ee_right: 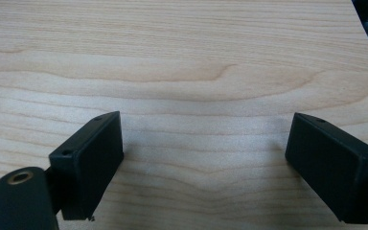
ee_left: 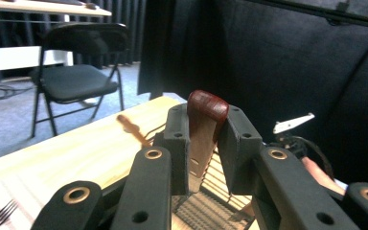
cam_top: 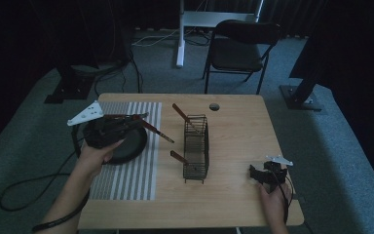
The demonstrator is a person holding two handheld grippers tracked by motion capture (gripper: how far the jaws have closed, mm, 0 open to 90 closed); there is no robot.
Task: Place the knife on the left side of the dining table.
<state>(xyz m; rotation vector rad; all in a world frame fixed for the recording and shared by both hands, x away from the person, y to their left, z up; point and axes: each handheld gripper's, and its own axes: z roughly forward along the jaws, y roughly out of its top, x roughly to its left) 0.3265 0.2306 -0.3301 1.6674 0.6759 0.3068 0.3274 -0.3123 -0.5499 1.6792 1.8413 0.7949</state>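
Left gripper (ee_left: 203,143), jaws closed on a red-brown utensil handle (ee_left: 207,108), held above the dark pan (cam_top: 129,146) on the striped mat (cam_top: 126,180) at the bench's left. Right gripper (ee_right: 203,163), jaws spread wide with nothing between them, rests low over bare bench (ee_right: 182,57) at near right. Wire rack (cam_top: 196,146) stands mid-bench, holding two more handled utensils.

I see a dim room. The floor (cam_top: 321,146) is grey carpet. A wooden table (cam_top: 238,141) stands in the middle of it. Behind the table there is a black folding chair (cam_top: 238,46). Next to the chair is a white stand (cam_top: 181,34) with a white board on top. Black cables (cam_top: 117,73) lie on the floor at the back left. Dark curtains (ee_left: 292,62) hang around the room.
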